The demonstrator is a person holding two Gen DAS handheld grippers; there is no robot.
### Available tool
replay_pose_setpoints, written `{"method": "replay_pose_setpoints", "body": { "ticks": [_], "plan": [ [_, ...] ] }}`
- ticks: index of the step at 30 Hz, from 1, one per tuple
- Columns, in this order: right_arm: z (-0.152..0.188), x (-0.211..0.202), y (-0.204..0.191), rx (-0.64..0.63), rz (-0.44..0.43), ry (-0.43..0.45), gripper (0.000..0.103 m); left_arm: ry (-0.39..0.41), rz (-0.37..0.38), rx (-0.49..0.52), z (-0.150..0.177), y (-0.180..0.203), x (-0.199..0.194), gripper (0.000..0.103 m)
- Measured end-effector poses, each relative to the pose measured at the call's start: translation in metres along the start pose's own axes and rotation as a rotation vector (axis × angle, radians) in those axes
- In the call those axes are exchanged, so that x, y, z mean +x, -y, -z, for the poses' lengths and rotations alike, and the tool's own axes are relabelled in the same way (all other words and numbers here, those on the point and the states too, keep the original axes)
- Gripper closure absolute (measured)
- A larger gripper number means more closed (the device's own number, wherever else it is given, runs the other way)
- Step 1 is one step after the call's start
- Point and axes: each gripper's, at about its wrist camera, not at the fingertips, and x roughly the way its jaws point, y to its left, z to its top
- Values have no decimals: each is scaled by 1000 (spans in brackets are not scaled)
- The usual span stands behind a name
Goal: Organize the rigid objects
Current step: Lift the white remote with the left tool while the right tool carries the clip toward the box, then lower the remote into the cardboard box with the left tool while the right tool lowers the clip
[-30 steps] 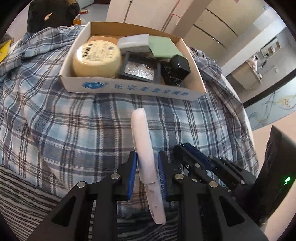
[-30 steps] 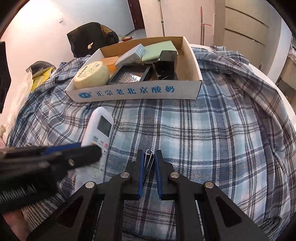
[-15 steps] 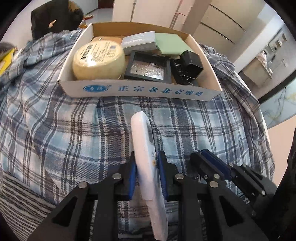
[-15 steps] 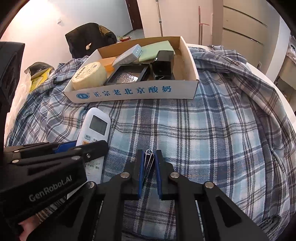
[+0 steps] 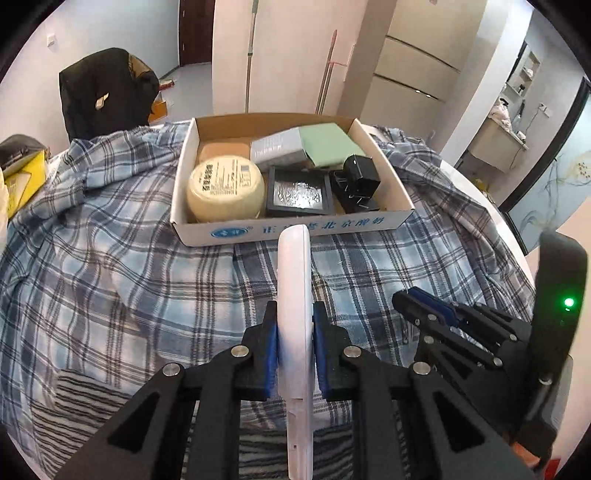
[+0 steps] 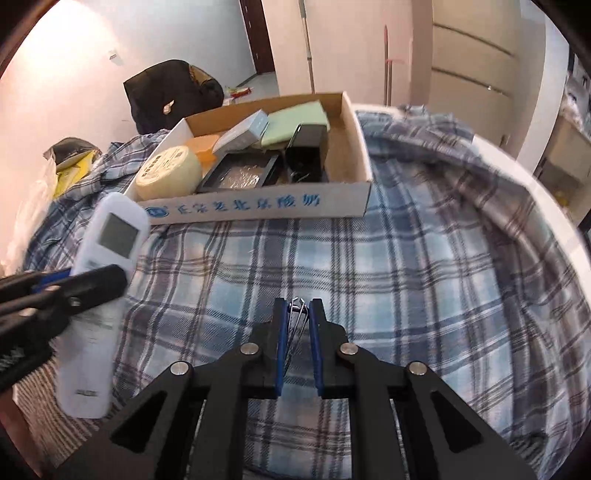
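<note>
Pretty sure we're in somebody's home here, some kind of lived-in room. We've got a plaid shirt (image 5: 147, 280) spread over the desk (image 6: 546, 192) like a cloth, a mop handle (image 5: 251, 55) and a broom handle (image 5: 327, 74) leaning on the wall, a dark wooden door (image 5: 194, 33) at the back, built-in cupboards (image 5: 410, 81), and a chair with a black coat (image 5: 99, 92) slung over it.

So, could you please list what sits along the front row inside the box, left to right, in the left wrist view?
Round yellow tub → black tray → black power adapter.
</note>
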Motion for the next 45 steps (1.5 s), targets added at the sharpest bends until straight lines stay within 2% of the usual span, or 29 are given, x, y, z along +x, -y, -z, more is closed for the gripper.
{"method": "replay_pose_setpoints", "body": {
  "ticks": [6,14,24,30,34,38,45],
  "plan": [
    [-3,1,5,31,19,2,92,35,-17,8,-17,-9,-15,85],
    [-13,6,18,92,24,-27,92,47,1,-38,-64,-13,19,85],
    [-84,-2,27,86,14,25,92,104,30,-34,-117,-7,29,85],
    [-117,5,28,72,-4,32,92,120,6,-42,-147,-11,50,85],
    [-130,8,31,70,12,54,92,116,-18,-77,-157,-15,67,85],
    [-136,13,34,59,13,57,92,121,-35,-49,-165,-10,80,85],
    [-140,29,33,59,9,34,92,79,-37,-42,-166,-16,100,85]
  ]
}}
